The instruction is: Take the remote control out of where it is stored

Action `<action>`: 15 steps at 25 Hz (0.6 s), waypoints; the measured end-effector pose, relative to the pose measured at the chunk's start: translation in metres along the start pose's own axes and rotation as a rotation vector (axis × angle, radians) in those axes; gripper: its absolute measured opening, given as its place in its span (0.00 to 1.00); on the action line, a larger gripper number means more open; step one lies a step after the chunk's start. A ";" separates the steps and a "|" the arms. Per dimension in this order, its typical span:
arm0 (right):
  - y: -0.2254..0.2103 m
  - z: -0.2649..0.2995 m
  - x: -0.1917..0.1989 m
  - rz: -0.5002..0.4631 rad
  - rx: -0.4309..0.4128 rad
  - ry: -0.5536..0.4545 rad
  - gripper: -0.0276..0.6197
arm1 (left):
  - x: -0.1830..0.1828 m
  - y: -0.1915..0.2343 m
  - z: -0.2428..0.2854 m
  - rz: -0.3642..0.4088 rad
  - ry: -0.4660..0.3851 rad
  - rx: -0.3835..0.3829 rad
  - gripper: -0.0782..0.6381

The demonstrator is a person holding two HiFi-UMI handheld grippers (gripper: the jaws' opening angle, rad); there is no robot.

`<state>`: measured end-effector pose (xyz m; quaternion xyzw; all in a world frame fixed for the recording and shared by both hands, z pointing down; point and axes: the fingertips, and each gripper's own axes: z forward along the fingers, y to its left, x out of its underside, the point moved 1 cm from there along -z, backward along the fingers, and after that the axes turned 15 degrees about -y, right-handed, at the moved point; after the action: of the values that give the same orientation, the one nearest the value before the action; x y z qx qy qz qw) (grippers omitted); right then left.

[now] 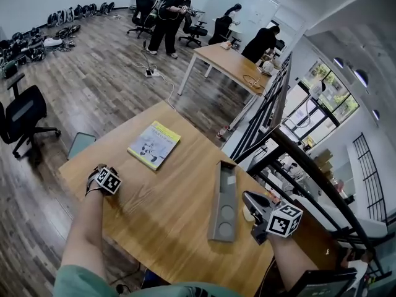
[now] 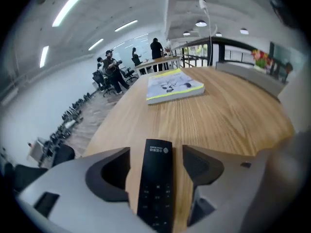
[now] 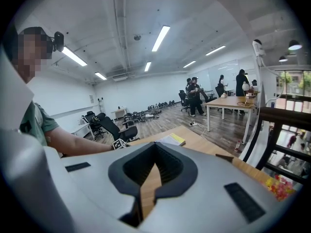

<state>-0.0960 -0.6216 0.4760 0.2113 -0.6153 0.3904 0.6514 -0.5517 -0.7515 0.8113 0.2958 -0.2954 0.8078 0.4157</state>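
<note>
Nearest, in the left gripper view, the remote control lies flat on the wooden bench, out of its storage. It is a slim, long, black bar with straight sides and slightly rounded corners. A small white logo is printed at its far end, and rows of small dark buttons with pale marks fill the near part. The lower end goes out of the picture. It lies along the direction of the jaws and points toward the book.

The left gripper is held low over the bench with its jaws apart. The remote control is between them, but a strip of wood shows on each side, so the pads do not press on it.

The right gripper is at the right side of the bench, well apart from the left one. Its jaws are together and nothing is between them.

Near the right gripper, a long grey holder with round recesses lies on the bench. Farther, a book with a yellow-green edge lies flat, near the far edge.

Beyond the bench there is a black office chair at the left and a second table. Several people stand at the far end of the room.
</note>
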 end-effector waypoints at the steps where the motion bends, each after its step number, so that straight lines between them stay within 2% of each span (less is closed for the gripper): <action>1: -0.001 -0.001 -0.002 0.003 -0.001 -0.005 0.04 | -0.005 -0.001 -0.002 -0.066 -0.020 0.026 0.59; 5: -0.005 -0.006 -0.009 0.022 0.001 -0.029 0.04 | -0.017 -0.004 -0.005 -0.309 -0.110 0.085 0.61; 7: -0.009 -0.009 -0.010 0.031 0.007 -0.039 0.04 | -0.024 -0.003 -0.009 -0.397 -0.149 0.092 0.61; 11: -0.017 -0.015 -0.013 0.042 0.027 -0.055 0.04 | -0.049 0.007 -0.017 -0.496 -0.240 0.083 0.61; 14: -0.021 -0.020 -0.018 0.045 0.037 -0.071 0.04 | -0.073 0.009 -0.026 -0.542 -0.323 0.121 0.60; 15: -0.022 -0.022 -0.020 0.046 0.040 -0.077 0.04 | -0.081 0.008 -0.030 -0.547 -0.353 0.132 0.57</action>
<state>-0.0643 -0.6234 0.4576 0.2249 -0.6368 0.4090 0.6137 -0.5267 -0.7740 0.7310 0.5257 -0.2196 0.6199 0.5396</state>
